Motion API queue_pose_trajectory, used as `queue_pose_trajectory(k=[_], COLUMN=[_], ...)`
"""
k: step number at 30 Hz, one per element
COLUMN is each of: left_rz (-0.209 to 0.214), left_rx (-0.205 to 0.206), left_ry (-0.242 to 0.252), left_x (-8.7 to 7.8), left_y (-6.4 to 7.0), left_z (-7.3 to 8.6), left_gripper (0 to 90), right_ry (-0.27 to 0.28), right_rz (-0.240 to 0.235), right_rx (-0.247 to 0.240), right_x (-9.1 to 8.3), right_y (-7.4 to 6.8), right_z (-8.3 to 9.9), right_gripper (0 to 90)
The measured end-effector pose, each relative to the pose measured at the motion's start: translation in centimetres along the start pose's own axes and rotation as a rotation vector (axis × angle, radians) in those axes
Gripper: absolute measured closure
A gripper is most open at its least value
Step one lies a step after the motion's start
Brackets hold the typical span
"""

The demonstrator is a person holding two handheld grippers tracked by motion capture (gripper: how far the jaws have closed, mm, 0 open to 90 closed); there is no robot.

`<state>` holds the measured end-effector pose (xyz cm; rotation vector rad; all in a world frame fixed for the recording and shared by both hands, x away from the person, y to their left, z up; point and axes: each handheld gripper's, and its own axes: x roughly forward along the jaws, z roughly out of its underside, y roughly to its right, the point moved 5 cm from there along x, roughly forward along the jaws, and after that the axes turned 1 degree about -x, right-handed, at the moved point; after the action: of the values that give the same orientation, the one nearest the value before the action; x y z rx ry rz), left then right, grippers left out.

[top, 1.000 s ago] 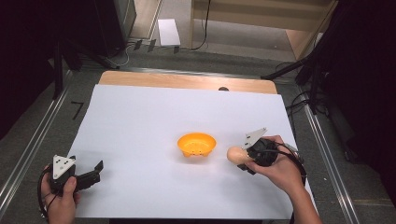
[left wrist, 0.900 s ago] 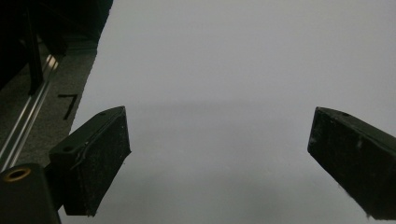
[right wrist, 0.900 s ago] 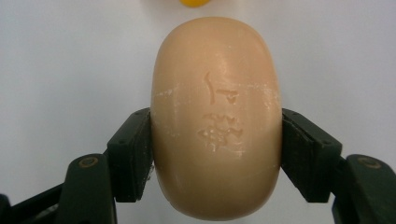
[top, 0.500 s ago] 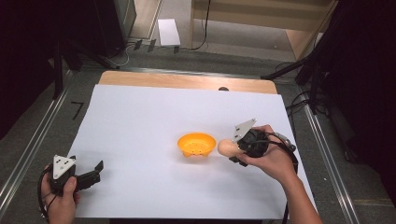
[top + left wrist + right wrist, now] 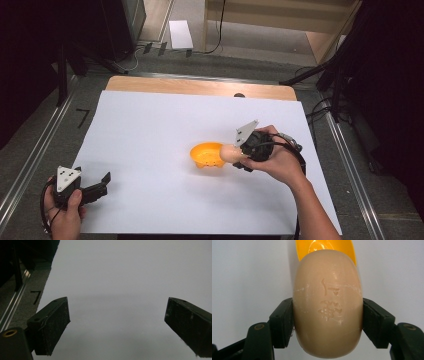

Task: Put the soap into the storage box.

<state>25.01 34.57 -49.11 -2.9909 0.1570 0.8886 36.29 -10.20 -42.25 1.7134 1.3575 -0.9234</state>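
Item one, your right gripper (image 5: 235,156): its two black jaws were clamped on a tan oval soap bar (image 5: 327,305), one jaw against each long side, as the right gripper view showed. The bar carried pressed-in characters on its upper face. In the high view the soap bar (image 5: 231,153) was held at the right rim of the orange bowl (image 5: 207,155), its far end reaching over that rim; whether it touched the rim could not be told. In the right gripper view the orange bowl (image 5: 312,247) lay directly beyond the bar, its glossy inside catching light. Your right hand (image 5: 272,161) wrapped the gripper body just right of the bowl, with the grey three-cornered plate tilted up on top and a cable looping at the wrist.

Item two, your left gripper (image 5: 95,187): well apart from the bowl, to its left and nearer you, by the near left corner of the white sheet (image 5: 150,125). Its jaws stood wide apart with nothing between them; the left gripper view showed bare white sheet (image 5: 117,277) past them. Your left hand (image 5: 65,212) held it low over the sheet.

Item three, the bowl itself: it sat on the white sheet, right of centre
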Motion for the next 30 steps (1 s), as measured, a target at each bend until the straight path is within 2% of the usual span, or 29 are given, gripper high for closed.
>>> queue_pose_trajectory(k=[5, 8, 21, 25, 30], left_rz=[0.002, 0.003, 0.008, 0.009, 0.01], left_rx=[0.001, 0.002, -0.001, -0.001, -0.004], left_ry=[-0.001, -0.001, 0.001, 0.001, 0.003], left_x=[0.0, 0.0, 0.0, 0.0, 0.0], left_y=[0.0, 0.0, 0.0, 0.0, 0.0], left_z=[0.0, 0.0, 0.0, 0.0, 0.0], left_gripper=[6.5, 6.4, 6.5, 6.5, 6.5], right_ry=[0.0, 0.018, 0.0, -0.016, -0.029], right_rz=[-0.01, -0.02, -0.058, -0.065, -0.083], right_rx=[-0.02, -0.033, -0.113, -0.127, -0.114], right_x=[0.4, 0.7, 2.4, 3.1, 3.9], right_y=[0.1, 0.1, 0.2, 0.4, 0.7], right_z=[-1.1, -1.8, -4.6, -5.2, -5.4], right_gripper=[33.4, 33.4, 33.4, 33.3, 33.3])
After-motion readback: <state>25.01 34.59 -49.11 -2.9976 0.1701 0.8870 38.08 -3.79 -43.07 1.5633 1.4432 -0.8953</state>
